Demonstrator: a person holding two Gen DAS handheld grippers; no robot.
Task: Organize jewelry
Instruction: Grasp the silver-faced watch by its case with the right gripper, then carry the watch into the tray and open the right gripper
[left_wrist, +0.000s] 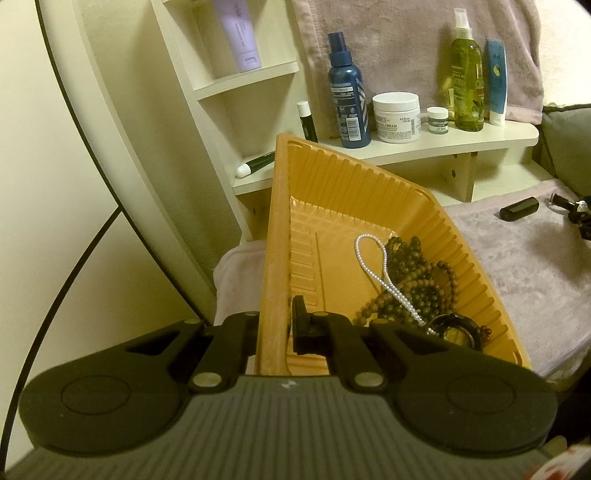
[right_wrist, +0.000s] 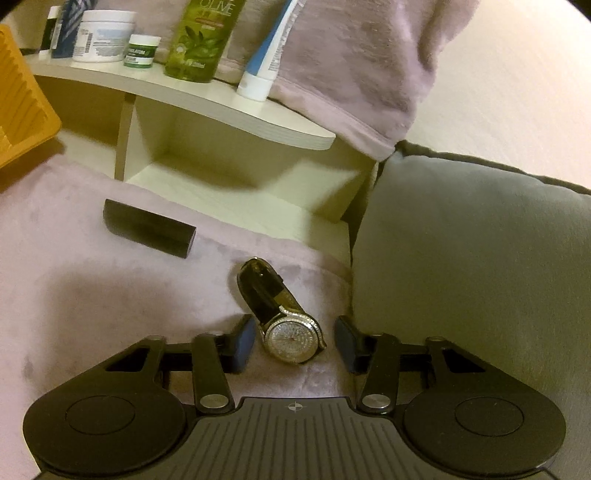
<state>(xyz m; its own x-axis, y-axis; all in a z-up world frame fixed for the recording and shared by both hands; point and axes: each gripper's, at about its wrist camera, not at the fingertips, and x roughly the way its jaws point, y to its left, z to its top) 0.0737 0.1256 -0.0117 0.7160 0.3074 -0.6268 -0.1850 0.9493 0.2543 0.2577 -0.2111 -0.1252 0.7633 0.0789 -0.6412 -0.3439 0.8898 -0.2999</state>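
Note:
My left gripper (left_wrist: 275, 325) is shut on the near-left rim of an orange plastic tray (left_wrist: 280, 206) and holds it tilted. In the tray lie a white pearl strand (left_wrist: 384, 273), brown bead necklaces (left_wrist: 417, 280) and a dark ring-shaped piece (left_wrist: 458, 328). My right gripper (right_wrist: 295, 343) is open, low over the lilac towel, with its fingers on either side of a jewelled watch (right_wrist: 291, 336) with a black strap. A corner of the tray shows in the right wrist view (right_wrist: 22, 110).
A black oblong case (right_wrist: 147, 227) lies on the lilac towel (right_wrist: 92, 288), also seen from the left wrist (left_wrist: 519, 208). A cream shelf (left_wrist: 461, 142) behind holds bottles, jars and tubes. A grey cushion (right_wrist: 472, 258) stands to the right. A mirror frame (left_wrist: 110, 155) is at left.

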